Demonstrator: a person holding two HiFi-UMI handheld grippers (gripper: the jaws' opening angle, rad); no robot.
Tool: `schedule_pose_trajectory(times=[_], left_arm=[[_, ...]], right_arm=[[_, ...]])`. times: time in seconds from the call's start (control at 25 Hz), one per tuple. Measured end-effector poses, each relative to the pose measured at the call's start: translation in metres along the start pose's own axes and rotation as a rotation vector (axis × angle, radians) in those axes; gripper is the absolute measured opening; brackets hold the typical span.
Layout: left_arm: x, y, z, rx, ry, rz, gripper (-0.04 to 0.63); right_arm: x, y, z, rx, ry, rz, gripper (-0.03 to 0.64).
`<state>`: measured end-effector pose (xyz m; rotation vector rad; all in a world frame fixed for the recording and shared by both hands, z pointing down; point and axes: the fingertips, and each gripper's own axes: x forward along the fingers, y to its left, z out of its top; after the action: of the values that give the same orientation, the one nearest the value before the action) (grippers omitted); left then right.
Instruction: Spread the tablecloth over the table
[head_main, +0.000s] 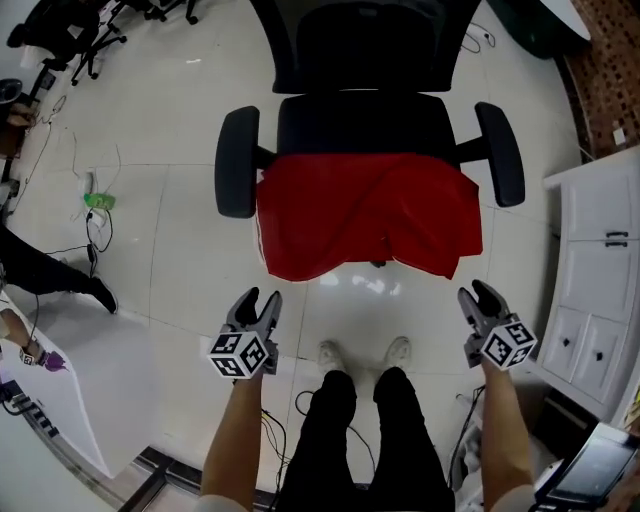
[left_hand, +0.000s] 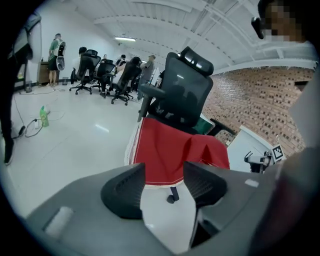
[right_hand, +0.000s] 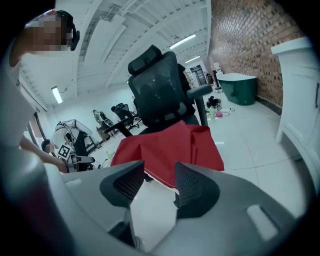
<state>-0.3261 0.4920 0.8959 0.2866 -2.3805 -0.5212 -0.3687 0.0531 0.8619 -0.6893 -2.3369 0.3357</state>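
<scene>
L gripper (head_main: 260, 297) and R gripper (head_main: 476, 293), jaws apart & empty, hung short of tablecloth (head_main: 370, 220) draped on chair (head_main: 360, 125); advised: each pinch 1 hem corner, lift evenly.

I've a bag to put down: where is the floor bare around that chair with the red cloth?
Bare tiles lie between the front edge of the red cloth and the person's shoes, and a wide stretch between the chair armrest and the green bottle. Crowded: cables by the bottle, and the white cabinet on the other side.
</scene>
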Motion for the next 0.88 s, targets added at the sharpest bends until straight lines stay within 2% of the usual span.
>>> schedule_pose_trajectory(times=[0.12,0.24,0.32,0.4,0.48,0.68,0.72,0.88], left_arm=[[0.037,0.021,-0.032,-0.068,0.007,0.004,0.245],[0.067,0.040,-0.063,-0.167,0.022,-0.020,0.258],[0.077,0.055,-0.073,-0.240,0.016,-0.036,0.265],[0.083,0.067,-0.077,-0.282,0.008,-0.050,0.276],[0.089,0.071,-0.076,-0.347,-0.017,-0.092,0.287],[0.097,0.061,-0.058,-0.553,-0.124,-0.267,0.287],[0.099,0.060,-0.058,-0.572,-0.122,-0.286,0.285],[0.106,0.054,-0.048,-0.573,-0.139,-0.332,0.279]], right_arm=[[0.038,-0.036,-0.033,0.066,0.040,0.028,0.252],[0.057,-0.066,-0.054,0.128,0.040,0.035,0.300],[0.065,-0.072,-0.063,0.139,0.048,0.042,0.321],[0.073,-0.072,-0.068,0.137,0.054,0.066,0.327],[0.081,-0.071,-0.070,0.151,0.044,0.100,0.334],[0.092,-0.056,-0.066,0.201,0.026,0.202,0.341],[0.095,-0.052,-0.067,0.200,0.034,0.221,0.341],[0.103,-0.047,-0.069,0.221,0.044,0.258,0.341]])
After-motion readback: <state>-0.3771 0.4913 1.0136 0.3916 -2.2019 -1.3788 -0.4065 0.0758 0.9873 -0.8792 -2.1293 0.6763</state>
